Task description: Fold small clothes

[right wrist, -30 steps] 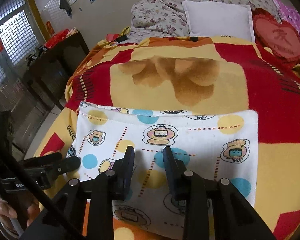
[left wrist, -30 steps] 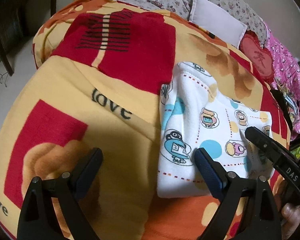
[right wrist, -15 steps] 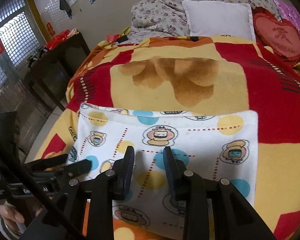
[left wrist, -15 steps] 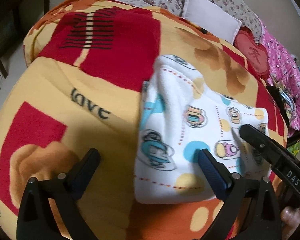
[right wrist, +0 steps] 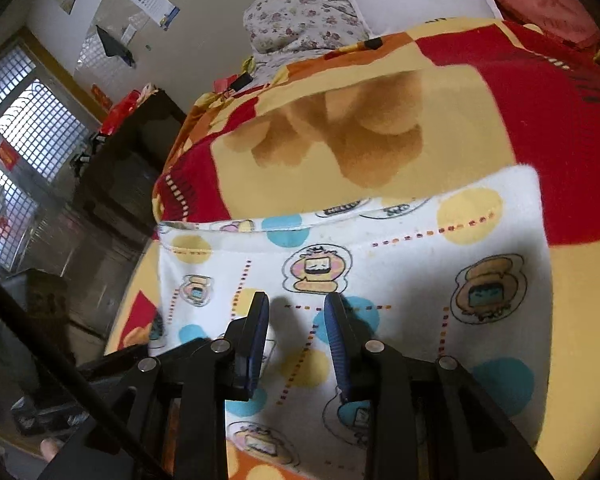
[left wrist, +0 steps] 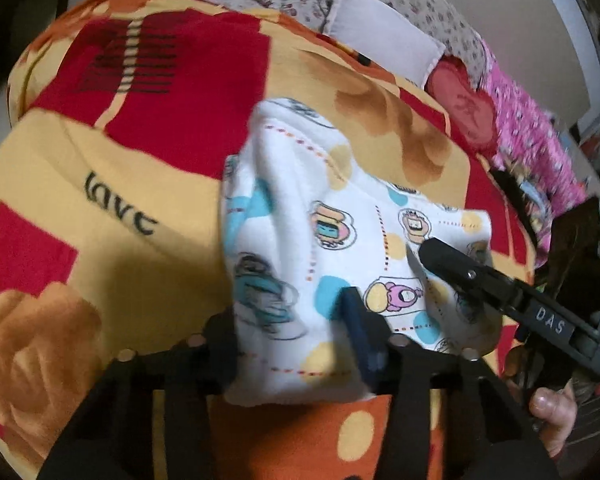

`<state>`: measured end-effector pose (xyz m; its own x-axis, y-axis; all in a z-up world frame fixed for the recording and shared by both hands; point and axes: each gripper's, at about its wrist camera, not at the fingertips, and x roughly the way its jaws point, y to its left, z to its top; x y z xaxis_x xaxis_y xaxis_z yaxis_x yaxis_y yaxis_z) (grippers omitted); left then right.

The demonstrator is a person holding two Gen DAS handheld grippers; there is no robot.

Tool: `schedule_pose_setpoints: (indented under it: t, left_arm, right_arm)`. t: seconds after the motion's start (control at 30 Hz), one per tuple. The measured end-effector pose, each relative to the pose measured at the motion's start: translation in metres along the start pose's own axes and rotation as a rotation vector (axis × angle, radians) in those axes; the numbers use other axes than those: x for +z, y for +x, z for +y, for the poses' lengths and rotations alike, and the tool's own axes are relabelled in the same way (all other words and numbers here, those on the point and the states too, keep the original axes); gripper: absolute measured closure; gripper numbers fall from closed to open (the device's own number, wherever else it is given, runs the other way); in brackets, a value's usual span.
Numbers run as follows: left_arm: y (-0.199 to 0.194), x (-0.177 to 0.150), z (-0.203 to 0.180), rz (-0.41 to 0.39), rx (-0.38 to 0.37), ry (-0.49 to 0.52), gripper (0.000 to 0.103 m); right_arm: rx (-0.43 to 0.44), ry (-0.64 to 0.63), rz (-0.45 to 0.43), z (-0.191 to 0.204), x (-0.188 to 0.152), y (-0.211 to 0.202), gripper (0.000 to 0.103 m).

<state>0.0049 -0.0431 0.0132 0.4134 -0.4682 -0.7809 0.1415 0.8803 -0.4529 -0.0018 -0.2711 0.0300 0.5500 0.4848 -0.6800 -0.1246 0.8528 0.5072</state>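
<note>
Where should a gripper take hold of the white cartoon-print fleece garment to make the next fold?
Probably at a near corner of the white cartoon-print fleece garment, coming in low from the near edge: it lies flat on the red-and-yellow blanket, so only edges offer the fingers a layered lip.
</note>
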Motion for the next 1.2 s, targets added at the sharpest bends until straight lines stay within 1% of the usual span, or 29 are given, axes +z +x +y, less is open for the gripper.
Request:
schedule_pose_setpoints:
  t: [0.07, 0.1, 0.17, 0.23, 0.4, 0.43, 0.47, 0.53, 0.6, 0.7, 0.77, 0.83, 0.87, 0.9, 0.93, 0.97, 1.0, 1.03, 1.07, 1.17, 1.2]
  left_arm:
    - [0.000, 0.002, 0.006, 0.011, -0.030, -0.027, 0.067]
    - [-0.001, 0.002, 0.006, 0.013, -0.034, -0.028, 0.069]
    - [-0.003, 0.002, 0.001, 0.012, -0.031, -0.011, 0.075]
    - [-0.008, 0.001, -0.006, 0.007, -0.022, 0.013, 0.078]
    - [-0.017, 0.006, -0.021, -0.007, -0.030, 0.049, 0.082]
    - [-0.021, 0.007, -0.025, -0.013, -0.043, 0.056, 0.082]
    - [-0.025, 0.008, -0.029, -0.019, -0.051, 0.066, 0.083]
    - [-0.033, 0.010, -0.043, -0.034, -0.063, 0.100, 0.083]
    - [-0.042, 0.010, -0.065, -0.048, -0.088, 0.158, 0.083]
    - [-0.046, 0.007, -0.096, -0.049, -0.111, 0.236, 0.083]
    - [-0.041, 0.004, -0.113, -0.038, -0.125, 0.274, 0.083]
    - [-0.031, 0.000, -0.127, -0.020, -0.132, 0.298, 0.083]
    - [-0.026, -0.001, -0.132, -0.011, -0.134, 0.304, 0.083]
    - [-0.020, -0.003, -0.135, -0.002, -0.136, 0.309, 0.083]
    - [-0.010, -0.005, -0.140, 0.010, -0.141, 0.311, 0.083]
    - [-0.005, -0.006, -0.141, 0.018, -0.147, 0.311, 0.083]
    - [0.001, -0.007, -0.143, 0.026, -0.155, 0.311, 0.083]
    - [0.007, -0.008, -0.145, 0.032, -0.163, 0.312, 0.083]
    - [0.014, -0.010, -0.149, 0.037, -0.167, 0.315, 0.083]
    - [0.030, -0.013, -0.158, 0.042, -0.172, 0.322, 0.083]
    - [0.034, -0.013, -0.160, 0.045, -0.179, 0.322, 0.082]
  right_arm:
    - [0.004, -0.001, 0.000, 0.002, 0.001, -0.002, 0.072]
    - [0.006, 0.004, 0.000, 0.002, 0.000, -0.001, 0.072]
    - [-0.002, 0.012, 0.007, -0.001, -0.001, 0.005, 0.072]
    - [0.008, 0.032, 0.003, -0.004, -0.003, 0.006, 0.072]
    - [-0.002, 0.019, -0.019, -0.006, 0.002, -0.010, 0.071]
    - [-0.019, 0.017, -0.005, -0.008, 0.002, -0.007, 0.071]
    - [-0.019, 0.020, 0.013, -0.012, 0.000, -0.003, 0.071]
    - [0.003, 0.030, 0.005, -0.016, -0.002, -0.002, 0.071]
    - [0.025, 0.051, 0.003, -0.019, -0.001, -0.004, 0.071]
    - [0.093, 0.136, -0.012, -0.032, 0.004, -0.007, 0.071]
    - [0.140, 0.199, -0.020, -0.044, 0.006, -0.006, 0.071]
    - [0.225, 0.306, -0.024, -0.061, 0.006, -0.004, 0.072]
    - [0.283, 0.382, -0.041, -0.074, 0.005, -0.008, 0.072]
    - [0.303, 0.429, -0.066, -0.082, 0.004, -0.015, 0.071]
    - [0.301, 0.452, -0.086, -0.088, 0.003, -0.020, 0.070]
    - [0.278, 0.484, -0.125, -0.099, 0.001, -0.033, 0.069]
    - [0.272, 0.501, -0.143, -0.105, -0.001, -0.041, 0.064]
    - [0.273, 0.511, -0.153, -0.110, -0.002, -0.048, 0.055]
    - [0.275, 0.513, -0.158, -0.114, -0.003, -0.054, 0.053]
    - [0.254, 0.514, -0.177, -0.119, -0.008, -0.071, 0.050]
    - [0.243, 0.510, -0.187, -0.118, -0.010, -0.076, 0.047]
